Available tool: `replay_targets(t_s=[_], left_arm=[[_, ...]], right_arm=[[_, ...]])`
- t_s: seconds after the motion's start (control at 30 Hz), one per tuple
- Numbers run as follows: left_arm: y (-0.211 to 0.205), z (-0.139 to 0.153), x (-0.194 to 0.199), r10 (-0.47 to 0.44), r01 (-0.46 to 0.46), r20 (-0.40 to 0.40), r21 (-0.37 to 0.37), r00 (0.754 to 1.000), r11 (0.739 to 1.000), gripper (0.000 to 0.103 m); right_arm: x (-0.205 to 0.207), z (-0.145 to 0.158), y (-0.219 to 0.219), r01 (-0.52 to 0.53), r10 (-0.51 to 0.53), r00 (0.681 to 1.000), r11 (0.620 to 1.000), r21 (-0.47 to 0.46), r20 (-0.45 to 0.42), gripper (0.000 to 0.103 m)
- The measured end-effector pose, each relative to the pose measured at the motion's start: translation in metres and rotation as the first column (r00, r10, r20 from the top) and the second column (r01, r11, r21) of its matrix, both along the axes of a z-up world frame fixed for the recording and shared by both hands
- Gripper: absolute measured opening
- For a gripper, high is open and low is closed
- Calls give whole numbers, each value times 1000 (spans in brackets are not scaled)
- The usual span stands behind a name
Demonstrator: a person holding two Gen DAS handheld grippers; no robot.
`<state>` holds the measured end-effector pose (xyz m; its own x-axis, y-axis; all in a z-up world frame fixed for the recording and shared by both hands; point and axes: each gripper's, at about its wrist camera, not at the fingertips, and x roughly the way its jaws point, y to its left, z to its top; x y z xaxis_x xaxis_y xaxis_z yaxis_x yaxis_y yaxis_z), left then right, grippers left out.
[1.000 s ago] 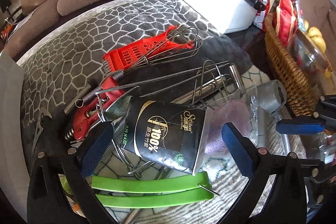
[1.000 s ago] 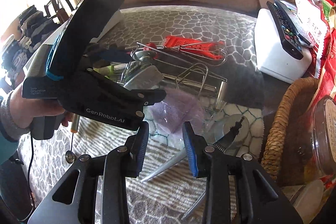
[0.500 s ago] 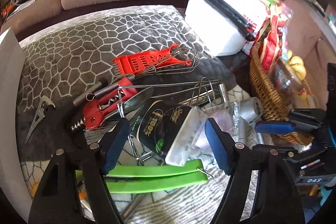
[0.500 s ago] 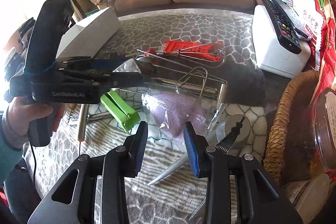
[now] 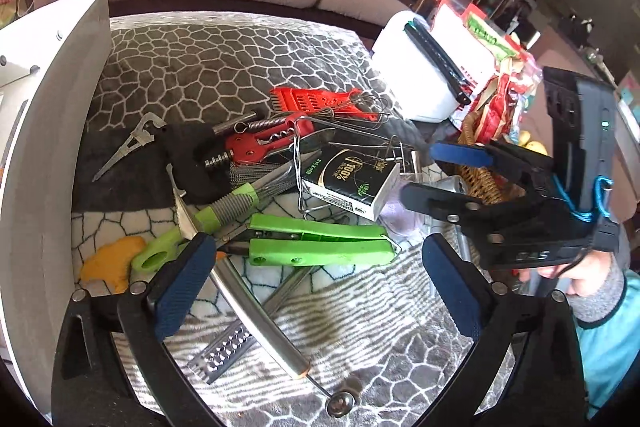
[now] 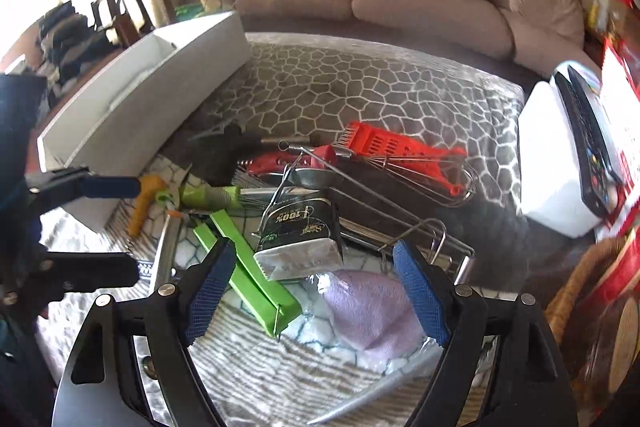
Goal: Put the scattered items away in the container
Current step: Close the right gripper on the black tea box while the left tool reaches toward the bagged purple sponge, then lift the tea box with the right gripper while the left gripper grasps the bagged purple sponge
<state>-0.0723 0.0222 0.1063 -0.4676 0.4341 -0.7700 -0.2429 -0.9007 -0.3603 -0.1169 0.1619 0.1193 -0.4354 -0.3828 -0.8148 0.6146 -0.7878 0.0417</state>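
The left gripper (image 5: 316, 287) hangs above the cluttered blanket with its jaws spread wide, having just been opening; nothing is pinched between its blue pads (image 5: 182, 281), and the green tongs (image 5: 320, 245) and a long steel handle (image 5: 256, 323) lie on the blanket below the gap. The right gripper (image 6: 316, 291) also stands with its jaws apart, having just been opening, and grips nothing; seen through the gap are a black tissue pack (image 6: 298, 241) and a lilac cloth in a clear bag (image 6: 372, 311).

The scattered items lie heaped on the grey patterned blanket (image 5: 224, 67). The black tissue pack (image 5: 348, 179) rests tilted against a wire rack (image 6: 424, 239), just beyond the green tongs. Behind it are a red corkscrew (image 5: 260, 147), a red grater (image 5: 316, 99) with a wire whisk (image 5: 360, 111) lying on it, and a black cloth (image 5: 192, 159). A green-handled peeler (image 5: 192, 227) lies beside the tongs, a small flat grater (image 5: 224, 349) nearer the camera, and a yellow piece (image 5: 112, 263) close to the container's wall.

The container, a long white box (image 6: 152, 99), stands open at the left edge of the blanket, well apart from the tissue pack. A white tub (image 5: 412, 75) with a remote control (image 5: 436, 59) on top and a wicker basket (image 5: 476, 179) stand on the right side. A hand (image 5: 580, 275) in a grey cuff holds the right gripper
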Motion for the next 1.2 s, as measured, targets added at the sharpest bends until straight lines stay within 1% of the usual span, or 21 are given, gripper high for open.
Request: replay_targets(t_s=[0.1, 0.2, 0.23, 0.27, 0.3, 0.33, 0.4, 0.5, 0.57, 0.6, 0.67, 0.73, 0.77, 0.8, 0.83, 0.87, 0.9, 0.97, 1.0, 1.07, 1.2], left_arm=[[-4, -5, 9, -2, 2, 2, 1, 1000, 1000, 103], [-8, -12, 11, 6, -6, 20, 7, 1000, 1000, 103], [-9, -14, 11, 9, -9, 25, 11, 1000, 1000, 103], [-10, -15, 10, 11, -11, 29, 15, 1000, 1000, 103], [-10, -16, 9, 12, -12, 32, 16, 999, 1000, 103], [-10, -16, 8, 11, -11, 32, 13, 999, 1000, 103], [-6, -14, 6, -6, 6, 19, -12, 1000, 1000, 103], [11, -10, 4, -71, 70, -2, -75, 998, 995, 103], [25, -8, 4, -100, 100, 3, -73, 995, 992, 103], [32, -8, 4, -106, 107, 16, -40, 994, 993, 103], [47, -10, 2, -117, 113, 54, 72, 992, 991, 103], [60, -14, -5, -114, 93, 102, 195, 988, 976, 103], [64, -17, -13, -102, 68, 131, 241, 986, 968, 103], [67, -20, -23, -92, 46, 159, 275, 983, 960, 103], [70, -22, -34, -87, 34, 174, 287, 981, 957, 103], [74, -22, -44, -91, 42, 172, 270, 981, 962, 103], [80, -21, -53, -111, 73, 159, 231, 981, 970, 103], [97, -19, -70, -169, 157, 142, 90, 975, 983, 103], [106, -19, -75, -202, 203, 131, 8, 971, 979, 103], [121, -21, -82, -257, 272, 121, -122, 959, 955, 103], [136, -39, -94, -280, 318, 170, -267, 945, 910, 103]], right_arm=[[-8, -19, -17, -35, 34, 999, 998, 58, 24, 84], [-14, -32, -27, -33, 30, 999, 995, 94, 25, 84], [-16, -36, -29, -35, 32, 999, 994, 100, 32, 82], [-18, -39, -29, -41, 37, 998, 994, 99, 44, 69], [-19, -41, -29, -46, 40, 997, 995, 94, 63, 53], [-20, -42, -27, -41, 35, 996, 995, 87, 77, 54], [-18, -34, -17, -19, 15, 997, 998, 54, 72, 54], [-13, -8, 5, 26, -24, 998, 999, -24, 63, 54], [-10, 11, 28, 73, -67, 995, 994, -85, 70, 54], [-8, 20, 39, 96, -87, 993, 988, -119, 77, 54], [-2, 37, 61, 134, -118, 989, 972, -192, 91, 54], [6, 50, 82, 166, -144, 984, 954, -251, 104, 54], [9, 54, 91, 181, -155, 981, 944, -275, 114, 54], [12, 57, 100, 196, -165, 978, 935, -294, 124, 54], [15, 60, 109, 209, -177, 976, 927, -311, 130, 54], [19, 63, 118, 221, -187, 973, 920, -324, 132, 54], [22, 66, 126, 228, -195, 972, 916, -331, 130, 54], [28, 69, 141, 239, -207, 970, 911, -337, 126, 54], [30, 69, 147, 242, -211, 969, 910, -338, 126, 54], [33, 69, 156, 246, -216, 968, 908, -340, 125, 54], [38, 66, 170, 256, -220, 966, 892, -373, 135, 54]])
